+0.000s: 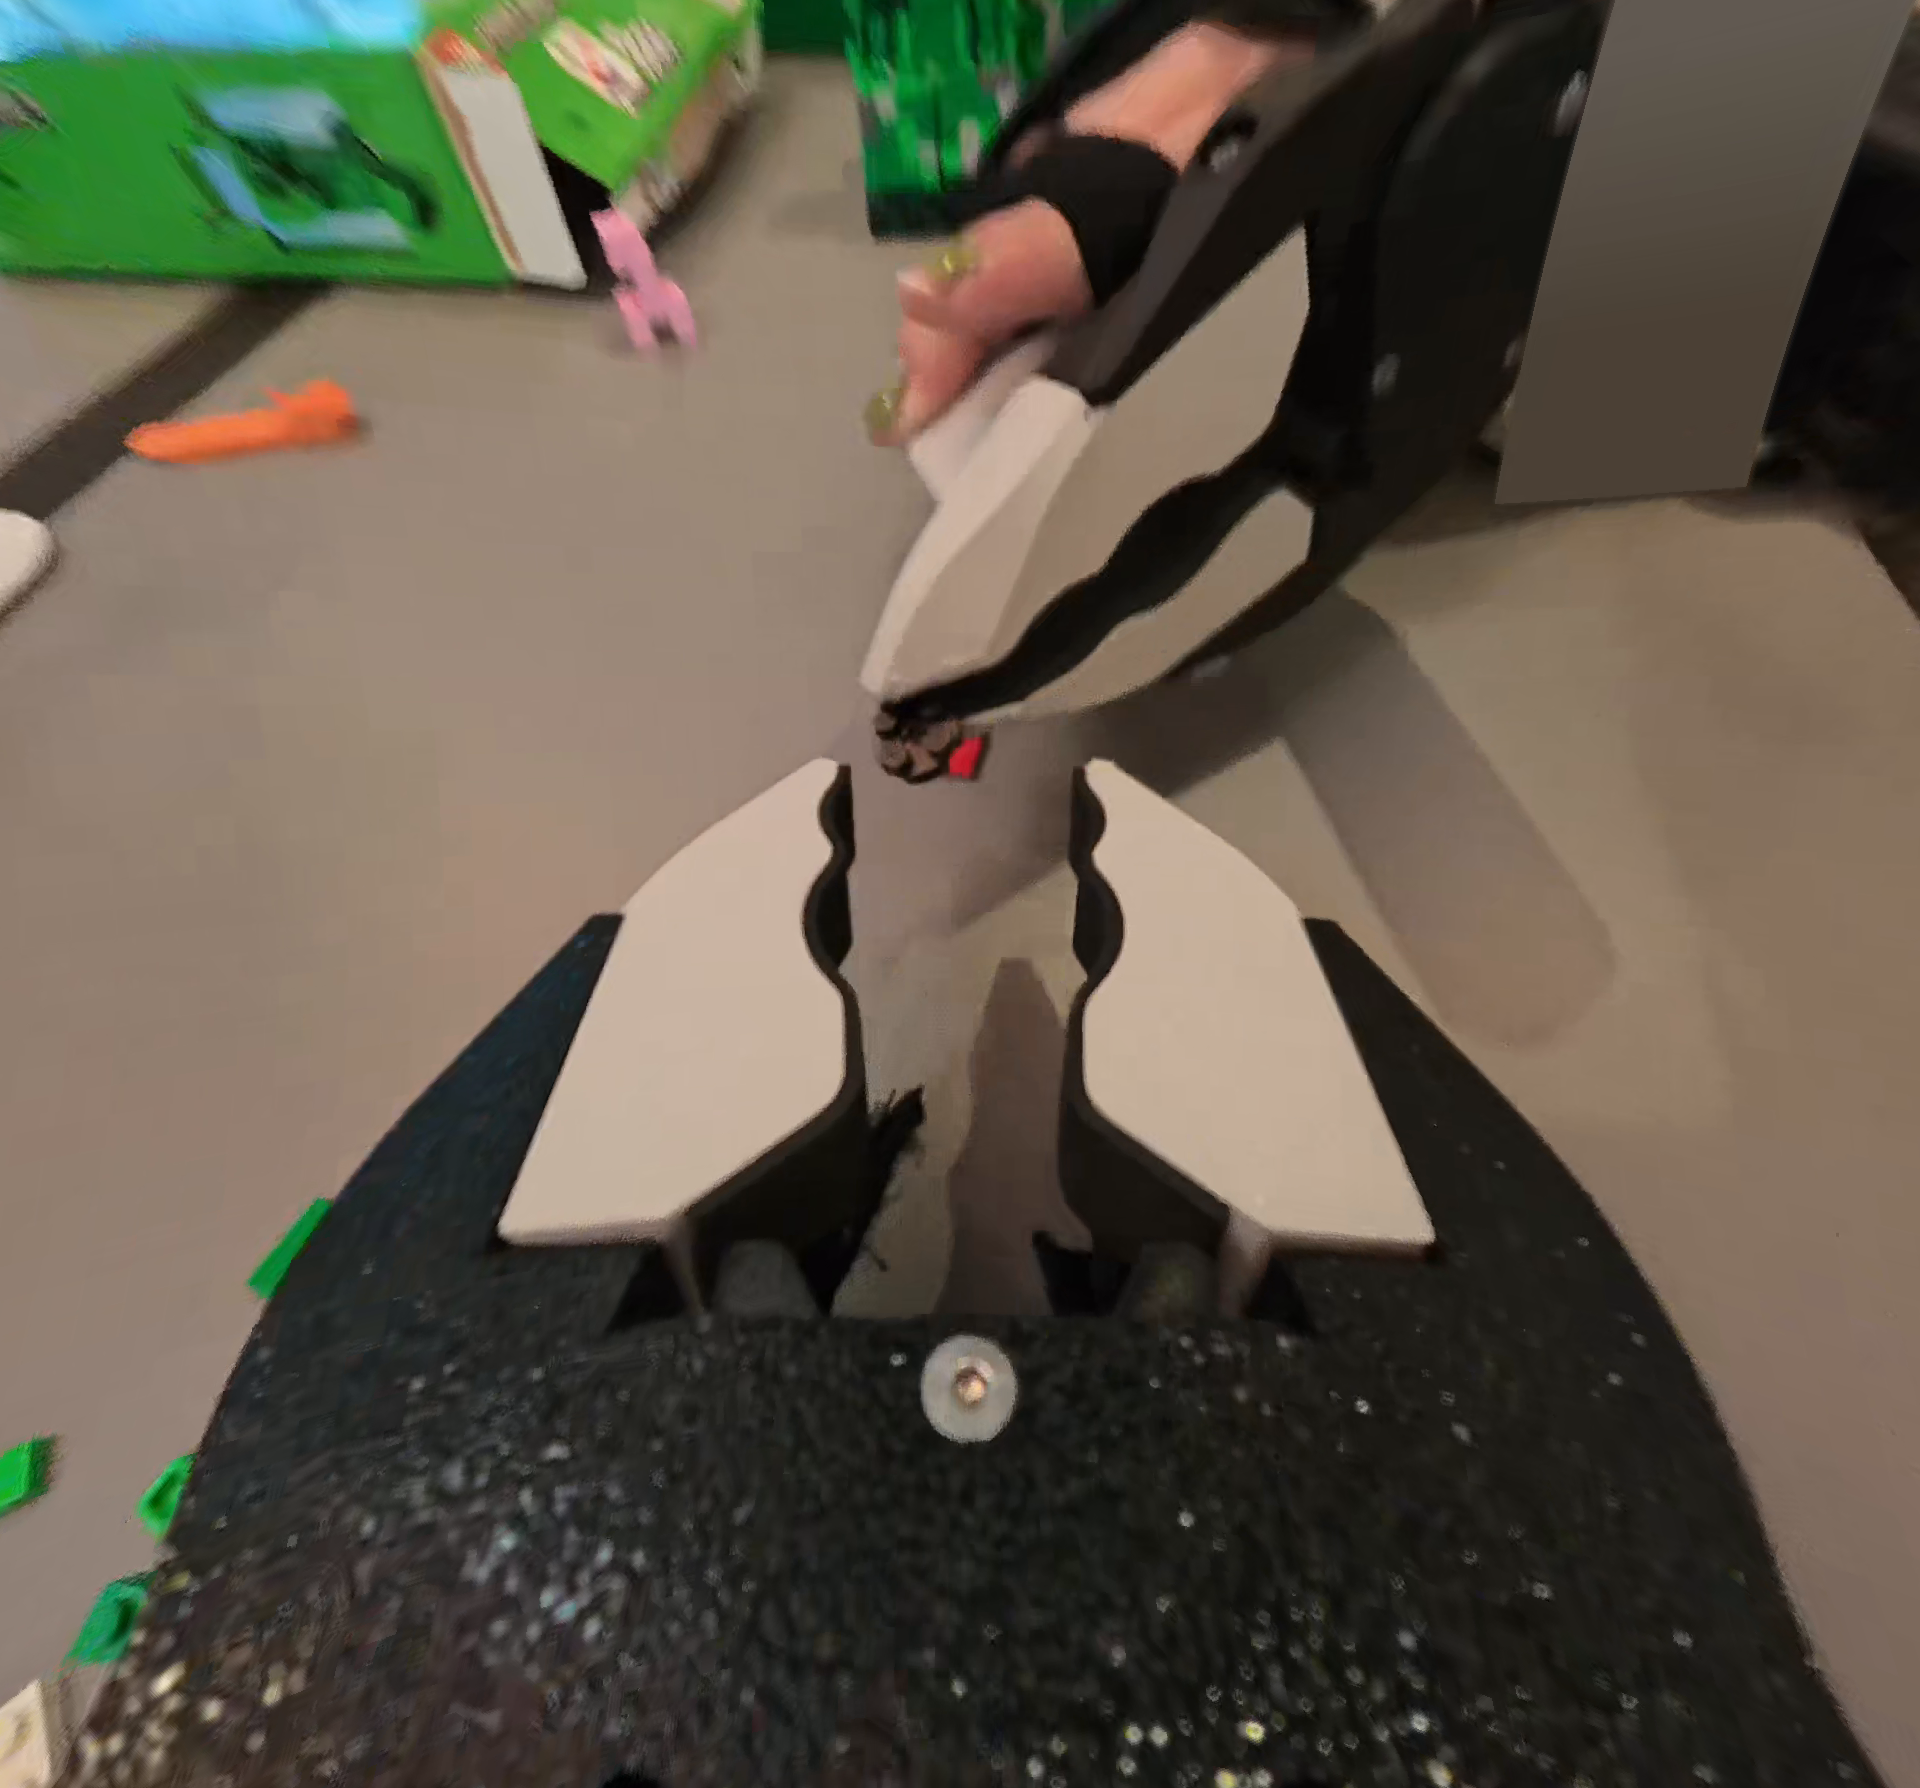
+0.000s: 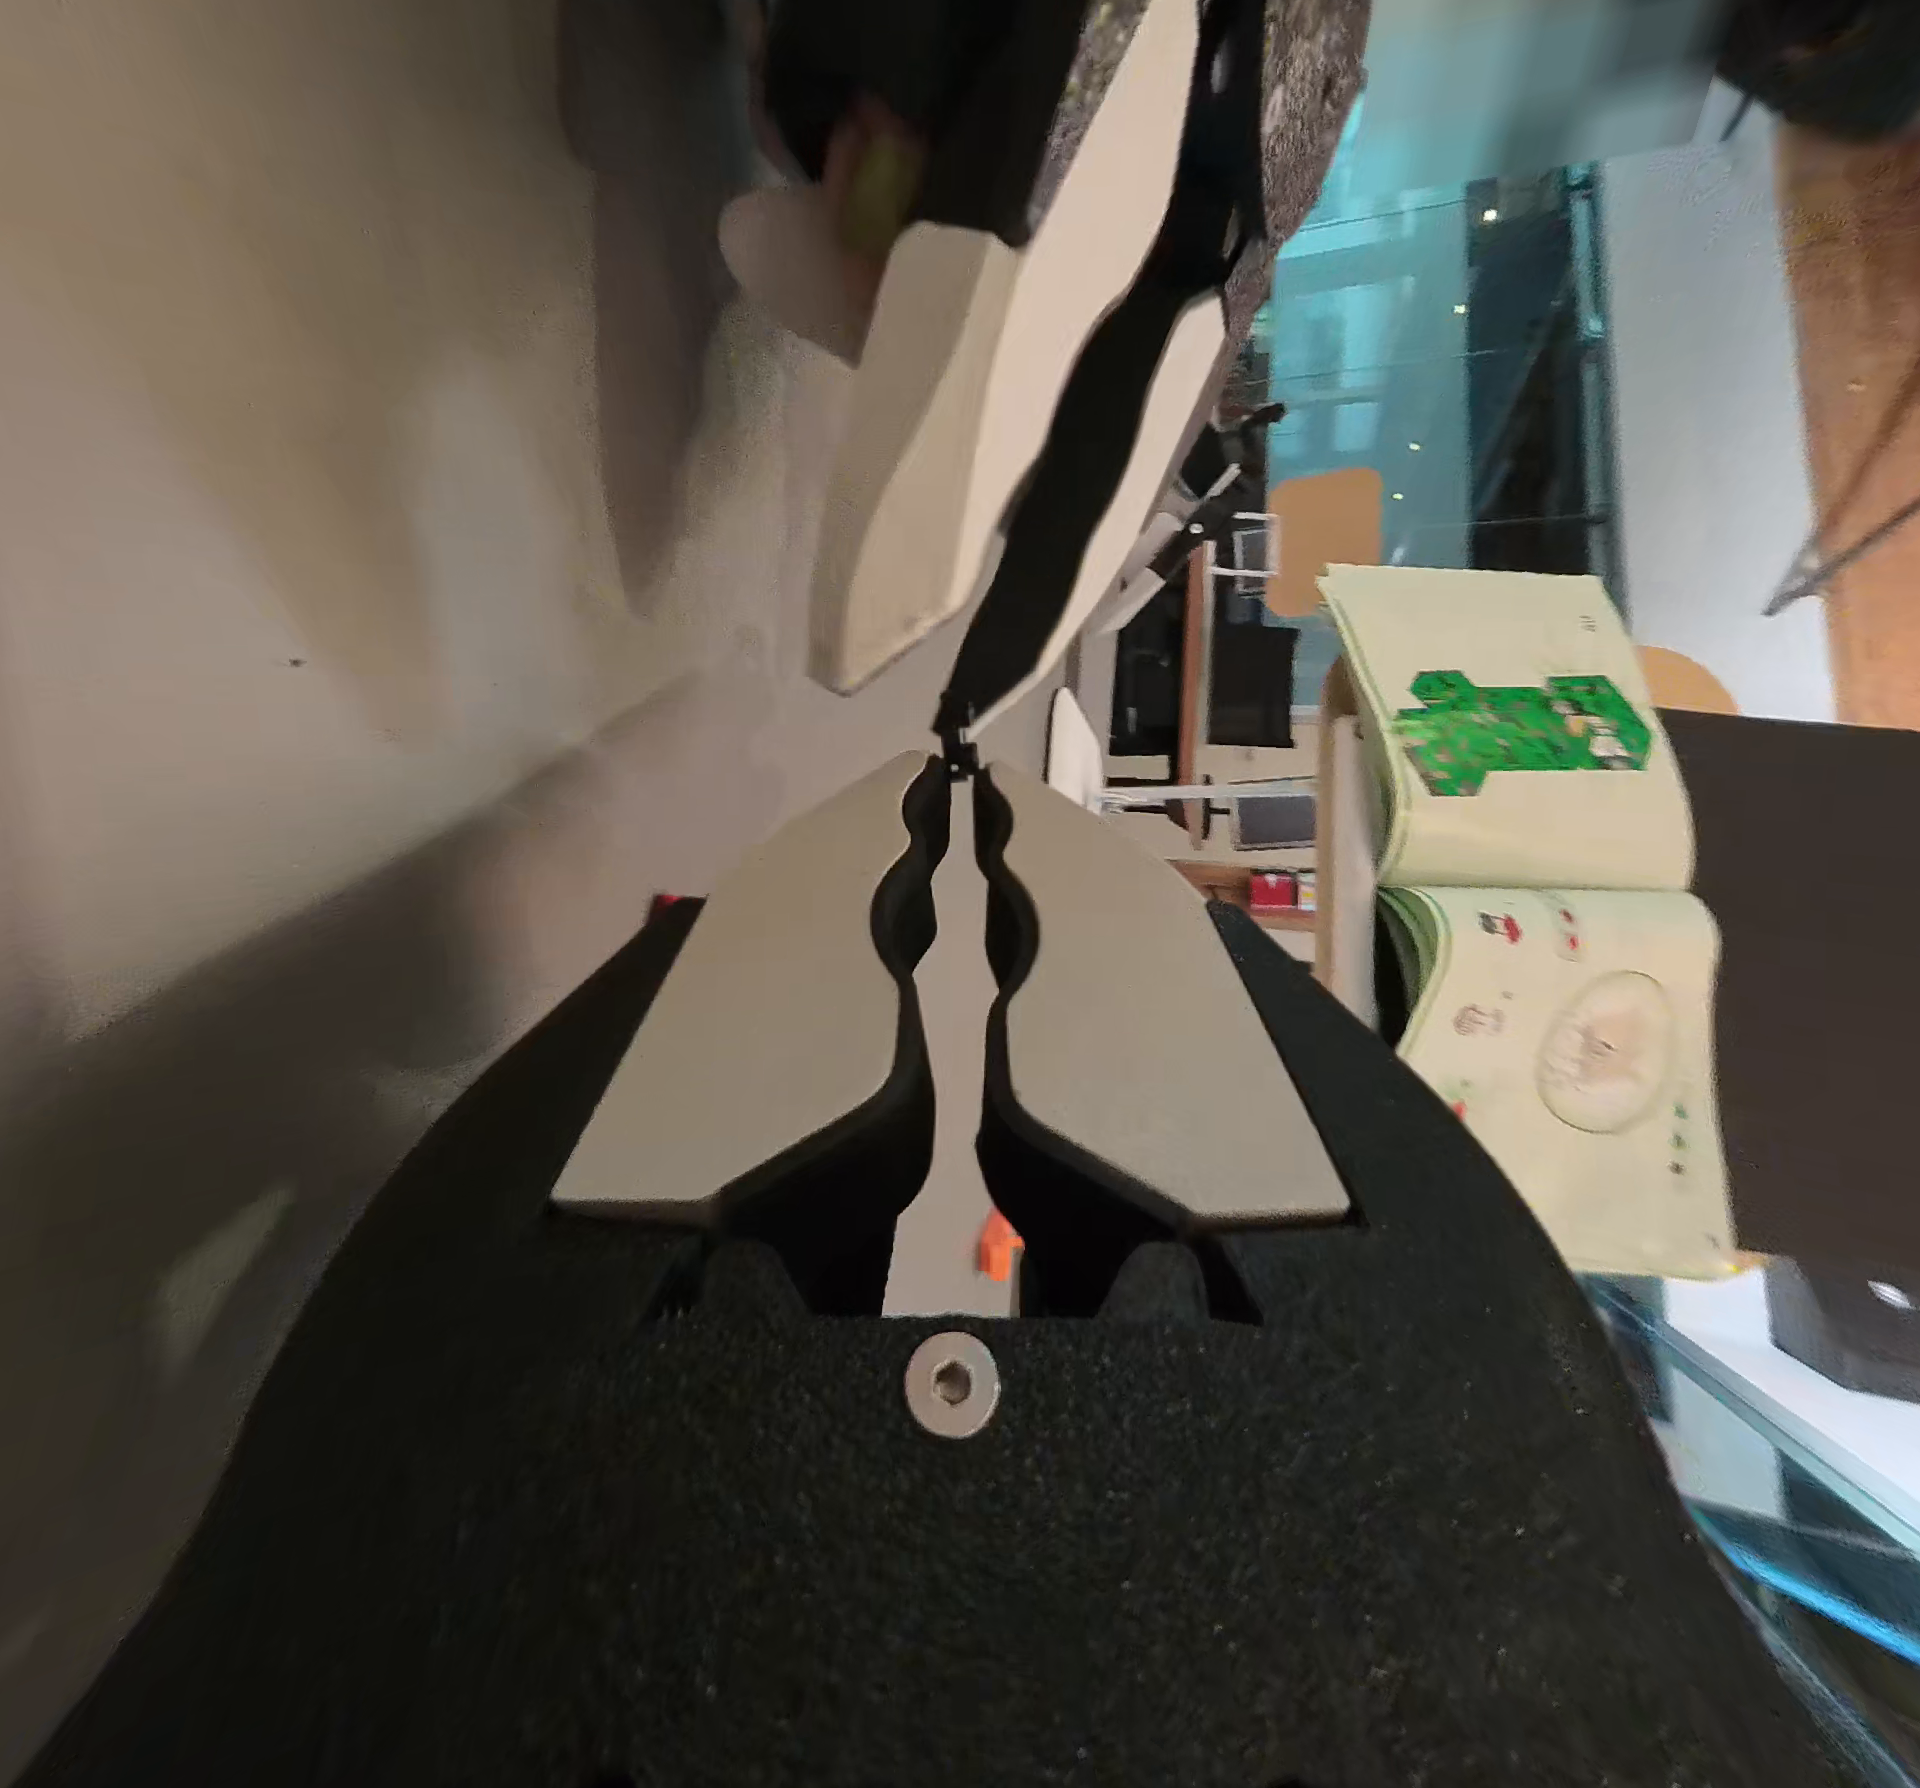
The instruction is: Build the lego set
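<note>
Here the left gripper (image 1: 961, 782) sits low and near, with its jaws wide apart and nothing between them. Just past its tips, the right gripper (image 1: 920, 720) comes down from the far right, held by a hand (image 1: 997, 284) in a black strap. Its jaws are pinched narrow on a tiny dark lego piece (image 1: 914, 746) with a little red piece (image 1: 966, 758) stuck to its side. The piece hangs just above the grey counter (image 1: 520, 699), close to the left tips but not touching them. In the right wrist view, the right gripper (image 2: 958, 770) has its tips nearly closed on the small dark bit, which is too small to see well there, and the left gripper's tips (image 2: 951, 715) come very near from above. Far to the left on the counter lies a green lego box (image 1: 239, 169) on its side, with a pink piece (image 1: 649, 284) just beside its open end. An orange piece (image 1: 244, 424) lies nearer on the left. Small green pieces (image 1: 286, 1245) lie near the left edge. An open instruction booklet (image 2: 1507, 803) shows at the right of the right wrist view.
</note>
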`<state>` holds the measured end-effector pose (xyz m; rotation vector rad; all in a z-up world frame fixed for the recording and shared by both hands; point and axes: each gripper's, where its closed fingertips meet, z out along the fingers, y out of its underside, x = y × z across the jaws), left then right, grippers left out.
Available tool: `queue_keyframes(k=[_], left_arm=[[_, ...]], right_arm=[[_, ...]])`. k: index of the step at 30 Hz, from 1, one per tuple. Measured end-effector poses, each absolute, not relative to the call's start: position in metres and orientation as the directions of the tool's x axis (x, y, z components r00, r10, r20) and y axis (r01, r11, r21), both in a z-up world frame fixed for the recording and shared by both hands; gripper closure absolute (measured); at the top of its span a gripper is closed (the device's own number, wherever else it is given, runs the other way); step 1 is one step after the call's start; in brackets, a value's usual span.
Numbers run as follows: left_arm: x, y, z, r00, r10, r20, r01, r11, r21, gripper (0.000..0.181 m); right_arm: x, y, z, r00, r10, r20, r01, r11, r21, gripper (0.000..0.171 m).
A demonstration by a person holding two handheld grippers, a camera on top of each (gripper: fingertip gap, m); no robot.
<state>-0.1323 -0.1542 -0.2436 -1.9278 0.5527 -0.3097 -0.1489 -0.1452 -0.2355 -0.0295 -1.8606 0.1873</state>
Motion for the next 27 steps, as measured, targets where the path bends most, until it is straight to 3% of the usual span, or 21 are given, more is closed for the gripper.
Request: queue_keyframes(k=[9,20,24,27], left_arm=[[-0.132,-0.157,-0.215,0.886,-0.458,-0.069,-0.16,-0.163,-0.974,0.154],[-0.134,-0.157,-0.213,0.891,-0.45,-0.058,-0.137,-0.146,-0.98,0.162],[-0.129,-0.162,-0.21,0.86,-0.508,-0.051,-0.131,-0.124,-0.984,0.168],[-0.121,-0.169,-0.207,0.804,-0.595,0.011,-0.078,-0.124,-0.989,0.161]], right_arm=[[-0.149,-0.153,-0.216,-0.17,0.129,0.977,-0.109,0.983,-0.149,0.167],[-0.148,-0.155,-0.208,-0.102,0.111,0.989,-0.121,0.985,-0.124,0.168],[-0.141,-0.161,-0.205,-0.129,0.169,0.977,-0.2,0.961,-0.192,0.168],[-0.134,-0.171,-0.203,-0.172,0.22,0.96,-0.283,0.923,-0.262,0.168]])
